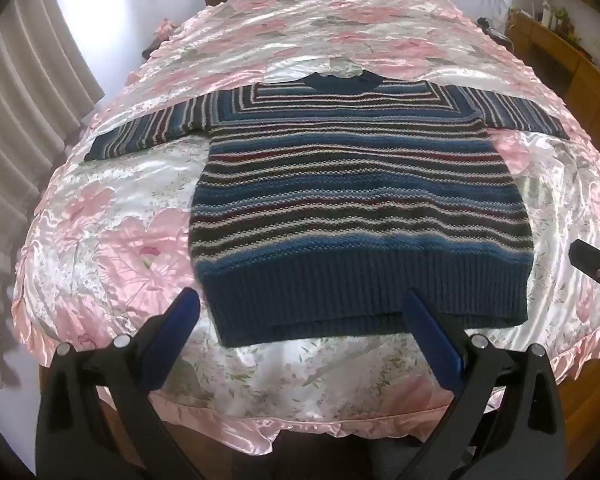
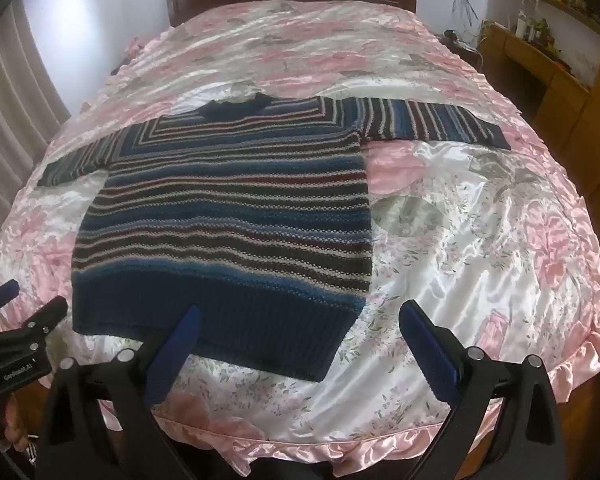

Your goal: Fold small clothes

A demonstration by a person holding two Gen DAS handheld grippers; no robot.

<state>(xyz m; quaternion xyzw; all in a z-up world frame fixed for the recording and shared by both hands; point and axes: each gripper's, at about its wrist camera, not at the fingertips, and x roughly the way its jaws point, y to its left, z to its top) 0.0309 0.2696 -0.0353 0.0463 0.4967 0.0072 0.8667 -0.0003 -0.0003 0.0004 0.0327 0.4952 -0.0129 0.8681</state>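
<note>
Fingers of the left gripper (image 1: 300,312) stood wide and empty just over the near hem; the right gripper (image 2: 300,320) was likewise wide and empty above the hem's right corner. Beyond them the sweater (image 1: 356,200) lay flat and face up on the bed (image 1: 120,220), both sleeves spread straight out, collar farthest away. No fold seemed begun, so the sleeves and body were probably all left to do.

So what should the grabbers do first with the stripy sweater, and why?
Probably reach the left gripper out to a sleeve to fold it in: the sweater lies flat, both sleeves spread wide, and both grippers are open, holding nothing.
</note>
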